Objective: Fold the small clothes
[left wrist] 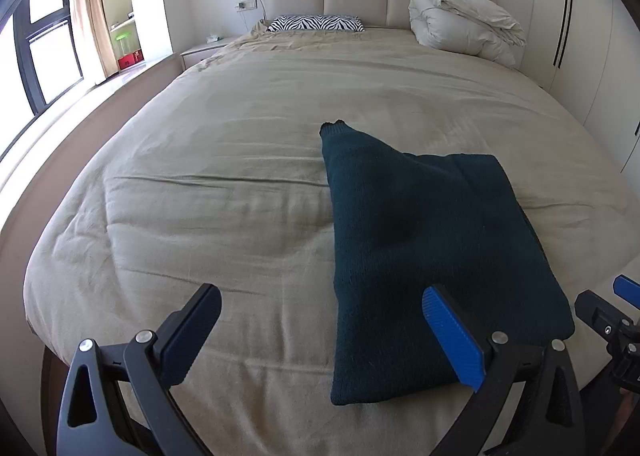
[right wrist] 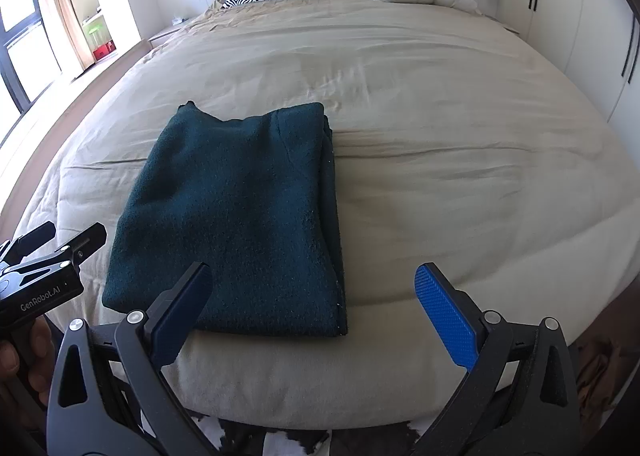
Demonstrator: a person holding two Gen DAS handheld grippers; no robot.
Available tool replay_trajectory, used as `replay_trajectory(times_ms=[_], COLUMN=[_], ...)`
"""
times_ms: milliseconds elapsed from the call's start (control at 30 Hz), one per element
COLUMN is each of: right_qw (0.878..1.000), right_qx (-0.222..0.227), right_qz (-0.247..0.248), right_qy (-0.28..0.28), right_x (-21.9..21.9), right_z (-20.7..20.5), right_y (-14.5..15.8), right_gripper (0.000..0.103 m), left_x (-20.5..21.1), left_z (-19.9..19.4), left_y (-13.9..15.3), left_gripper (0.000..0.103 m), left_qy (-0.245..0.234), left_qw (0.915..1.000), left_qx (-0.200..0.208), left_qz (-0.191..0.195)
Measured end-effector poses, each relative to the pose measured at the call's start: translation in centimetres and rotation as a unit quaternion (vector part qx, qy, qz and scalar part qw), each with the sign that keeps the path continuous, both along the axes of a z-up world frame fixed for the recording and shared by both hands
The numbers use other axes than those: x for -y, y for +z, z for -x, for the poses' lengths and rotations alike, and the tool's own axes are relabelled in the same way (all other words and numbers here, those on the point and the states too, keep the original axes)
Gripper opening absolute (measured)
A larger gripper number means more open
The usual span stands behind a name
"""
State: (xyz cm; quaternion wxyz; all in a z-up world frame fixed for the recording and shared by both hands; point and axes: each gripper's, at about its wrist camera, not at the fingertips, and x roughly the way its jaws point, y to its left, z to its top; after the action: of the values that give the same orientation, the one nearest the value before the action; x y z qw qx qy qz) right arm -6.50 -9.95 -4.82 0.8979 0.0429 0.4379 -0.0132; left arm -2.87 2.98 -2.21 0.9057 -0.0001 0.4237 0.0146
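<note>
A dark teal knit garment (left wrist: pixel 420 248) lies folded into a rough rectangle on the beige bed near its foot, with one narrow end sticking out toward the headboard. It also shows in the right wrist view (right wrist: pixel 240 216). My left gripper (left wrist: pixel 320 320) is open and empty, hovering over the garment's near left edge. My right gripper (right wrist: pixel 312 296) is open and empty, hovering over the garment's near right corner. The left gripper's body (right wrist: pixel 44 268) shows at the left of the right wrist view.
The beige bedcover (left wrist: pixel 224 184) spreads wide on all sides. A zebra-print pillow (left wrist: pixel 316 23) and a folded white duvet (left wrist: pixel 464 20) sit by the headboard. White wardrobes (left wrist: pixel 580 36) stand right, a window and shelves left.
</note>
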Motion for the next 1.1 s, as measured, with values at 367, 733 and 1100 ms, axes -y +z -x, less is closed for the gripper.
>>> replay_trajectory(times_ms=[367,733,1100], right_qw=[1.000,1.000,1.000], right_qx=[-0.001,-0.002,0.000], right_qz=[-0.001,0.001,0.005], right_qy=[-0.002,-0.006,-0.012], right_x=[-0.01,0.15,0.31], right_z=[0.08,0.11,0.12], right_y=[-0.20,-0.34,-0.25], right_gripper=[0.103,0.103,0.103], left_x=[0.04,-0.03,-0.05], left_z=[0.04,0.01,0.01], left_y=[-0.01,0.00,-0.04], left_gripper=[0.103,0.103,0.103], left_qy=[0.000,0.000,0.000], left_qw=[1.0000,1.0000,1.0000], left_qx=[0.000,0.000,-0.001], left_qz=[0.000,0.000,0.000])
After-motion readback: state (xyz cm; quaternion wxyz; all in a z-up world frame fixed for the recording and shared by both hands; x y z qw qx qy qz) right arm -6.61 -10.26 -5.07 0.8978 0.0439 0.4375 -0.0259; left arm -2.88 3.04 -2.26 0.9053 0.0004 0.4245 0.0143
